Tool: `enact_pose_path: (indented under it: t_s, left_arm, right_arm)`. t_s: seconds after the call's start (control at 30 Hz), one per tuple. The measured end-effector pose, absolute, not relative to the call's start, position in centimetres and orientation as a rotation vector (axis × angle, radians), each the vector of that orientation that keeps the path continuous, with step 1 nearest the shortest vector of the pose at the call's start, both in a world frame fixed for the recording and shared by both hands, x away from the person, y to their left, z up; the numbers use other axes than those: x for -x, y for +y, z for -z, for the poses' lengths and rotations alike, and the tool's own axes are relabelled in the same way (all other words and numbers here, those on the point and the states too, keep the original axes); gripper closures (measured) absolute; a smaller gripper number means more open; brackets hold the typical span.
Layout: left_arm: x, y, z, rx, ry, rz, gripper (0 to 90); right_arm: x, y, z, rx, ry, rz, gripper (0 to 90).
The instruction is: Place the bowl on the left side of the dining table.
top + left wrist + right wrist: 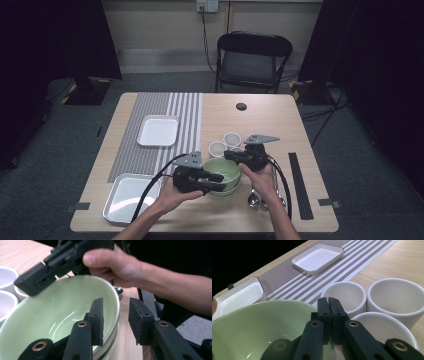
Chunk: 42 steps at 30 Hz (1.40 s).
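The green bowl (221, 171) sits at the near middle of the table (270, 117), stacked on at least one more like it, with three white cups (232, 139) just beyond it. My right gripper (231, 155) has its jaws pressed flat together over the far rim; in the right gripper view they look clamped on the rim, though I cannot see the edge between the pads (323, 315) clearly enough to swear to it. My left gripper (115, 319) straddles the near rim with its jaws partly open, one pad inside the bowl and one outside, neither pressing yet.

I judge the step in hand is getting a second hold on the top bowl to lift it off the stack. To do it well I would push the left jaws a little deeper over the lip, then close squarely so the glazed wall cannot slip. Both sides should rise together and level, or the lower bowl may drag along. A spoon (253, 199) lies beside my right hand (261, 176); two white trays (159, 131) rest on the striped mat (187, 107), well apart.
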State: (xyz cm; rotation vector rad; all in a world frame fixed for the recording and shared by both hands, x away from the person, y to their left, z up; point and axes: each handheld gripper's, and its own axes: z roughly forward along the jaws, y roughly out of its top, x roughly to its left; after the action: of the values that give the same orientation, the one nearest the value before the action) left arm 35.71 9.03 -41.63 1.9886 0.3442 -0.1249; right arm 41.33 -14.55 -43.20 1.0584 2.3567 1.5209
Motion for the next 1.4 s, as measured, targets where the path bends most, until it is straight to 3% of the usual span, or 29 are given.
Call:
enact_pose_path:
  t_s: [0.07,0.23,0.27,0.4,0.6,0.73,0.87,0.9,1.03,1.4]
  left_arm:
    - [-35.8,8.7,41.9,-2.019,0.347,0.108,61.8]
    - [-36.0,8.6,42.1,-2.004,0.341,0.141,71.5]
    - [-36.0,8.4,42.0,-1.994,0.336,0.146,78.2]
    - [-36.2,8.4,41.9,-2.006,0.327,0.160,79.9]
    - [-36.1,7.8,41.7,-2.008,0.330,0.155,83.3]
    - [-36.1,7.8,41.6,-2.007,0.333,0.162,83.4]
    - [-36.2,7.9,41.5,-2.008,0.332,0.166,83.5]
    - [-36.3,7.9,41.4,-2.002,0.332,0.171,83.5]
    - [-36.6,8.0,41.2,-1.990,0.338,0.198,83.5]
    - [-36.9,8.3,41.2,-1.966,0.332,0.230,83.4]
  right_arm:
    - [-41.3,-14.5,43.2,-1.059,2.358,-1.520,89.3]
    - [-41.4,-14.6,43.2,-1.054,2.358,-1.523,89.3]
    - [-41.4,-14.5,43.2,-1.055,2.360,-1.521,89.3]
    - [-41.4,-14.5,43.2,-1.054,2.363,-1.519,88.9]
    - [-41.5,-14.4,43.2,-1.057,2.367,-1.469,75.7]
    - [-41.5,-14.8,43.0,-1.061,2.350,-1.496,76.6]
    - [-41.5,-15.1,42.9,-1.050,2.351,-1.519,82.3]
    - [-41.5,-15.1,43.0,-1.046,2.357,-1.525,87.2]
    - [-41.6,-15.1,43.1,-1.047,2.361,-1.524,90.0]
    - [-41.5,-15.4,43.5,-1.070,2.347,-1.532,90.0]
